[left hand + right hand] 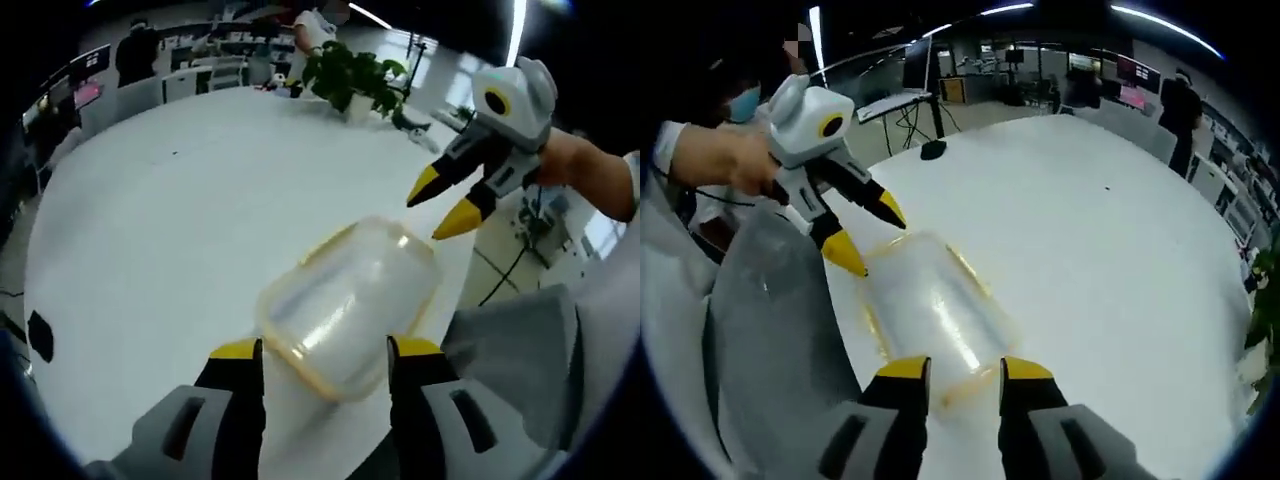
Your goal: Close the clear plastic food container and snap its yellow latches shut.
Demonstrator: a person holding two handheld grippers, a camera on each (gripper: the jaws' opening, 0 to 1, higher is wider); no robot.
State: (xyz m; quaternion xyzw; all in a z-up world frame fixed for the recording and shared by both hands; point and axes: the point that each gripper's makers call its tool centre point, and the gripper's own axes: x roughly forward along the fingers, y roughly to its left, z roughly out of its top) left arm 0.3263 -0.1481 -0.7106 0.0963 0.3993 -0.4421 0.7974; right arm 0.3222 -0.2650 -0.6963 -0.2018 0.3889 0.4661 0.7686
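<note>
Clear rectangular plastic food container with yellow rim [350, 305] flat on round white table [150, 230], between parted left gripper [325, 350] tips; right gripper [965, 370] parted too, at its near end.

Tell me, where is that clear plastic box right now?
The clear container lies on the white table near its edge, straight ahead of both grippers' yellow-tipped jaws in each view.
</note>
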